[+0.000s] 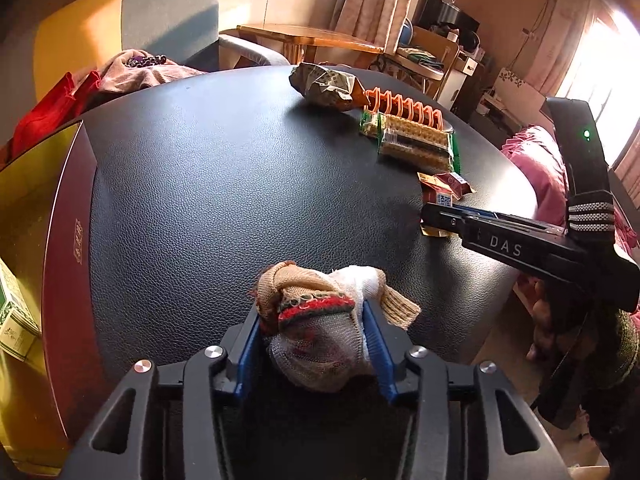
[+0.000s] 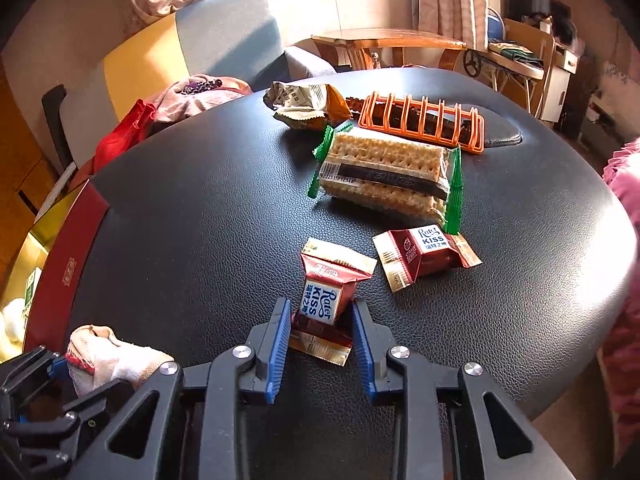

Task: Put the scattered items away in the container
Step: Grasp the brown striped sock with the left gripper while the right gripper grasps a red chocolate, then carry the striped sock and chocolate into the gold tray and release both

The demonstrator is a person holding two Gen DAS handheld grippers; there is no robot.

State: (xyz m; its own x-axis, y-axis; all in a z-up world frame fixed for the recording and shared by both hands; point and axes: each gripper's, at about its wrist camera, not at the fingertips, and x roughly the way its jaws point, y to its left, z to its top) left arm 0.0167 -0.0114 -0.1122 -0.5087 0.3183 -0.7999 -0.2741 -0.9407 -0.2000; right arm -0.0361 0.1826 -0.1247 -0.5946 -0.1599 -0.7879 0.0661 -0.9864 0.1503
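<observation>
Knitted sock bundle (image 1: 320, 320), beige and white with a red-and-green band, sits between the blue pads of the left gripper (image 1: 312, 332); pads press into the fabric on both sides, so this reads as a grip. Bundle rests on the black leatherette table (image 1: 240, 184), near its near edge. Its long axis runs roughly across the jaws, loose cuff sticking out to the right.

Right gripper (image 2: 320, 320) straddles a wrapped Ritter Kiss chocolate (image 2: 326, 300), near edge of the table, right of the sock. Wrapper's long axis runs along the fingers, crimped ends fore and aft. Pads lie close on both flanks, but contact is not clear; treating it as not yet clamped.

Container: red box with gold lining (image 1: 60, 216) at the table's left edge. Left gripper is the nearer one, so the sock's path is a short carry leftward; the chocolate must cross most of the near edge.
</observation>
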